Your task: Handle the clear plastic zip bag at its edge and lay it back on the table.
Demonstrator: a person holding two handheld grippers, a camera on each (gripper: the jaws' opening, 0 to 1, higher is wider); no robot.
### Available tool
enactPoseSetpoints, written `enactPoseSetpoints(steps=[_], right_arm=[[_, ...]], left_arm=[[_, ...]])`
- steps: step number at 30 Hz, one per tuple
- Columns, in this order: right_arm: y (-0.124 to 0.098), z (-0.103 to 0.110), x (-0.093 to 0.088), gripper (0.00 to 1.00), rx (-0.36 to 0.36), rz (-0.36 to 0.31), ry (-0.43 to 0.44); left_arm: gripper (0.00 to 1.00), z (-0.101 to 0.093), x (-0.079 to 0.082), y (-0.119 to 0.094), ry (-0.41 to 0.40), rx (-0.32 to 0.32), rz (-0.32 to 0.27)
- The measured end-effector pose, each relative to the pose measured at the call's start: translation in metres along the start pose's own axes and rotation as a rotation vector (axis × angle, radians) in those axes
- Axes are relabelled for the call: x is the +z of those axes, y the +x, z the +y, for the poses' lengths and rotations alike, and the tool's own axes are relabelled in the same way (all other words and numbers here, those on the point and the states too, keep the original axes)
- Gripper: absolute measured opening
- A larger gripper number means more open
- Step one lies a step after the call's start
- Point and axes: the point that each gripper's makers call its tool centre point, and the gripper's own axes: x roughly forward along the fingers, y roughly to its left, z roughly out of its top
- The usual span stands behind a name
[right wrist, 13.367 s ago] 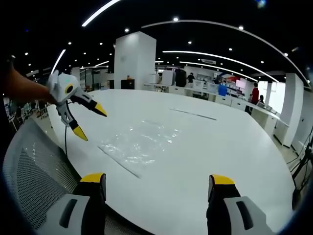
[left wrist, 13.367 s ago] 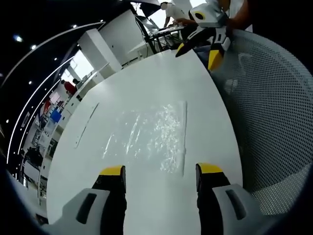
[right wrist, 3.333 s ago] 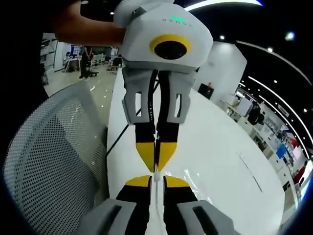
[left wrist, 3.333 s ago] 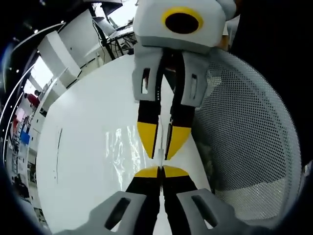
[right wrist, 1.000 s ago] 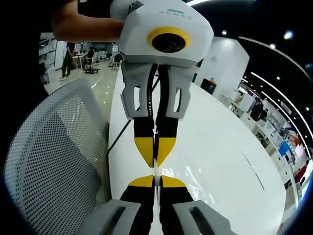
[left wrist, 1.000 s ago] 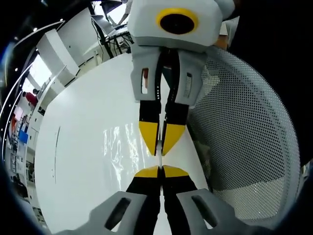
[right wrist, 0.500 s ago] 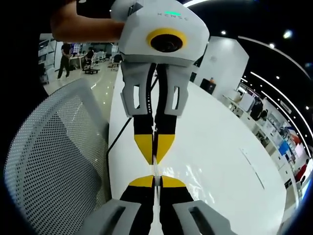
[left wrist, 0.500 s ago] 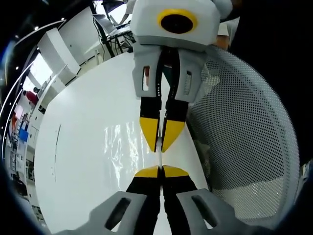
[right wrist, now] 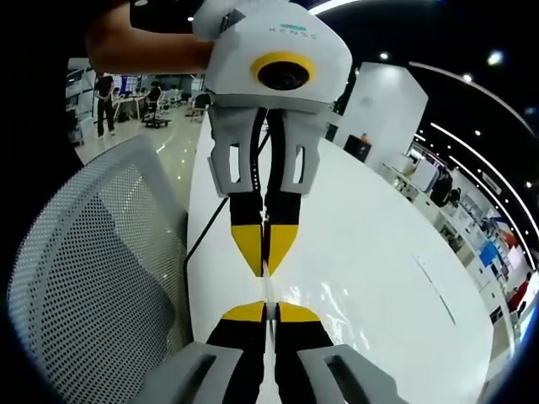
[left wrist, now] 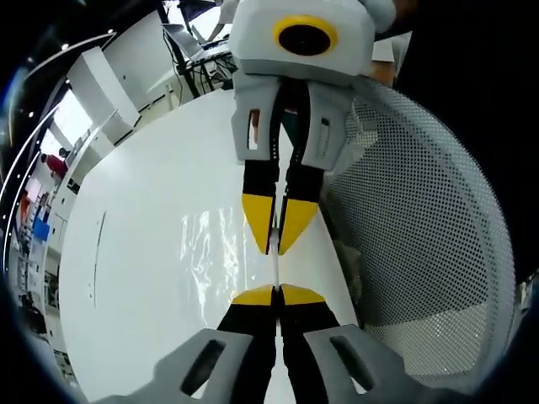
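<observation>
The clear plastic zip bag (left wrist: 215, 252) hangs by its edge over the white table (left wrist: 135, 278), its film glinting. In the left gripper view my left gripper (left wrist: 276, 293) is shut on that edge at the bottom. Facing it from above, my right gripper (left wrist: 276, 248) is also shut on the edge, a short strip of which shows between the two tips. In the right gripper view my right gripper (right wrist: 266, 308) pinches the bag (right wrist: 333, 303) edge, and the left gripper (right wrist: 264, 269) faces it, shut, held by a person's hand (right wrist: 143, 46).
A white mesh chair back (left wrist: 421, 210) stands close beside the table's near edge, also in the right gripper view (right wrist: 84, 278). The table (right wrist: 379, 244) stretches away beyond the bag. Desks and people stand far off in the room.
The two grippers have drawn slightly apart along the bag's edge, so a little more of the strip shows between their tips. Both stay shut.
</observation>
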Motion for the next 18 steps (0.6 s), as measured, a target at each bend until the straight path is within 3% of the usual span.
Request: enactPoseSetpoints(steps=[18], right_arm=[[-0.0012, -0.0018, -0.0006, 0.00, -0.003, 0.001, 0.001]], left_arm=[[0.00, 0.0013, -0.0034, -0.0024, -0.012, 0.005, -0.002]])
